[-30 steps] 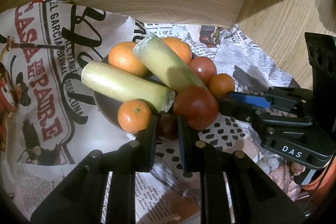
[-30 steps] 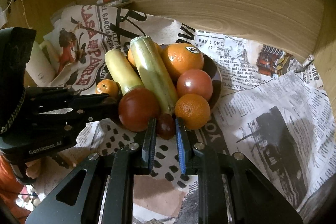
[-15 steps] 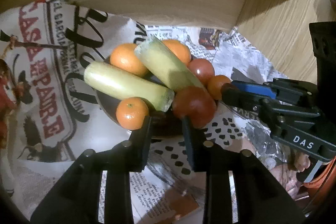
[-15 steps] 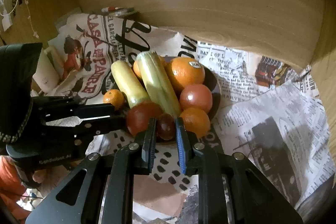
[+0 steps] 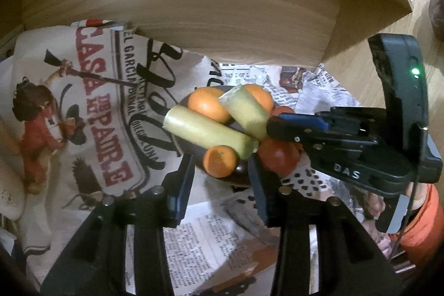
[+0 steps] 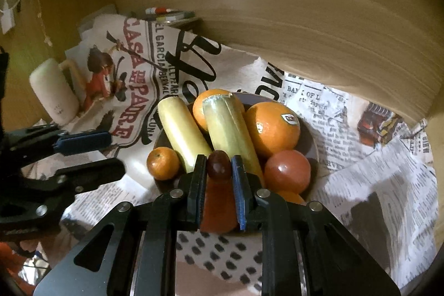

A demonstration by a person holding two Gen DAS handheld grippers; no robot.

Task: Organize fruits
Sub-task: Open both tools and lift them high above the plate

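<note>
My left gripper (image 5: pixel 219 171) had just let go and opened, with nothing between its jaws. My right gripper (image 6: pixel 217 171) squeezed the small, round, dark red grape (image 6: pixel 218 165) above the dark round bowl (image 6: pixel 312 135) of fruit, so I think it goes in next.

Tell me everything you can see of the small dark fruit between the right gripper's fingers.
The small dark fruit is round, smooth and glossy, dark reddish-brown, like a grape or cherry. It sits pinched at the tips of the right gripper, both fingers pressing its sides. It hangs over the near edge of the bowl, just in front of the pale green stalks. Whether its underside touches anything cannot be seen.
</note>
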